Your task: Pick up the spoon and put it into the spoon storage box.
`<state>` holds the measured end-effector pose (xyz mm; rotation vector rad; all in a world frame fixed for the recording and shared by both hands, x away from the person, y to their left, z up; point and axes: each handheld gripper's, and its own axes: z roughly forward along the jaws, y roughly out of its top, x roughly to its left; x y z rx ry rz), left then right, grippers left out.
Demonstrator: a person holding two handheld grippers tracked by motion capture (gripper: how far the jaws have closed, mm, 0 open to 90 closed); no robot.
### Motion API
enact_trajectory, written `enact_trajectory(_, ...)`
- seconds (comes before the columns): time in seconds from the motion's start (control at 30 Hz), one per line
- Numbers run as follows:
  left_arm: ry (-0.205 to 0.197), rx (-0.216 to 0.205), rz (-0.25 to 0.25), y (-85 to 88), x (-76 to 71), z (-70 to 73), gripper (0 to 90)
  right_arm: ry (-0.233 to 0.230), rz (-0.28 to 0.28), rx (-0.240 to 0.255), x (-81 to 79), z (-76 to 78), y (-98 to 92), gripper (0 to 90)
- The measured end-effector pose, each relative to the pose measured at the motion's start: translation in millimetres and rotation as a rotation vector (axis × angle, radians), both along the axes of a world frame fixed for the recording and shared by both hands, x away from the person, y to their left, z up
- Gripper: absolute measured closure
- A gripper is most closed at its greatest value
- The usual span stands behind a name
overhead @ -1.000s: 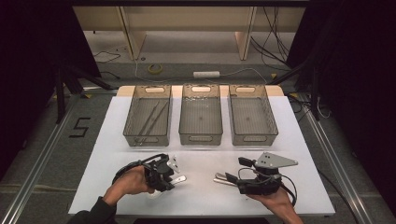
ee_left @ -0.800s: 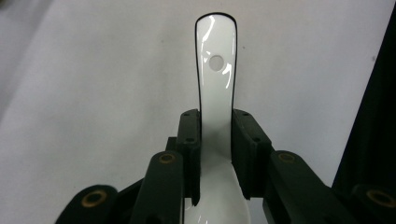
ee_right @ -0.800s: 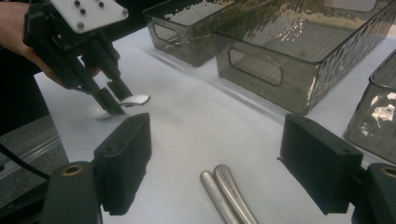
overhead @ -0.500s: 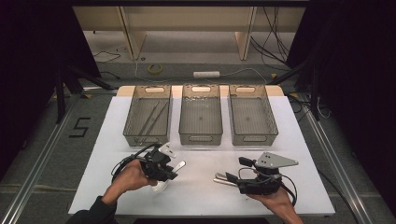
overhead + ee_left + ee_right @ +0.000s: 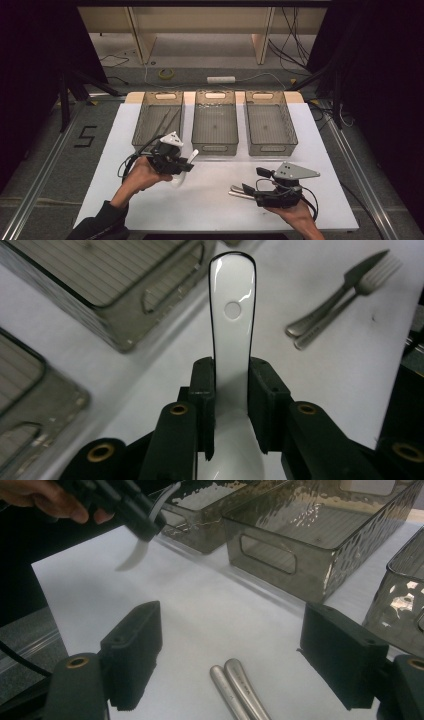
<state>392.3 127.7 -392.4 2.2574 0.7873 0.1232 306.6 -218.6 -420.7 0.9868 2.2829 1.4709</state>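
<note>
My left gripper (image 5: 181,162) is shut on a white ceramic spoon (image 5: 192,155), held clear above the white table just in front of the left bin (image 5: 150,131). In the left gripper view its pads clamp the spoon's neck (image 5: 232,330), with the handle pointing away. My right gripper (image 5: 252,184) stands open low over the table at the front right. Below and between its jaws lie the handles of a metal knife and fork (image 5: 235,685). The right gripper view has the left gripper (image 5: 135,510) and the spoon's bowl (image 5: 131,556) at its upper left.
Three grey see-through bins stand in a row at the back of the white table (image 5: 320,165). The left bin holds thin sticks, while the middle (image 5: 215,145) and right (image 5: 272,145) bins look empty. The knife and fork (image 5: 345,290) lie side by side.
My left gripper has risen off the table with the spoon and moved toward the bins. The right gripper has stayed where it was.
</note>
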Motion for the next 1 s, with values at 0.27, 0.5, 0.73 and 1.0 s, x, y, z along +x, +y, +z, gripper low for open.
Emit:
enact_trajectory(0.27, -0.05, -0.064, 0.066, 4.4, 18.7, 15.6, 73.6, 0.002, 0.001, -0.001, 0.1, -0.2, 0.1, 25.8)
enact_trajectory(0.5, -0.075, -0.098, 0.117, 8.2, 30.3, 21.7, 73.6, 0.002, -0.002, 0.003, -0.3, 0.1, -0.5, 25.7)
enact_trajectory(0.73, -0.111, -0.132, 0.151, 6.8, 40.6, 31.5, 73.6, 0.002, -0.003, 0.005, -0.3, 0.0, -0.1, 25.7)
enact_trajectory(1.0, -0.137, -0.157, 0.189, -0.7, 55.5, 39.8, 73.7, 0.002, 0.0, 0.005, 0.0, -0.3, -0.3, 25.7)
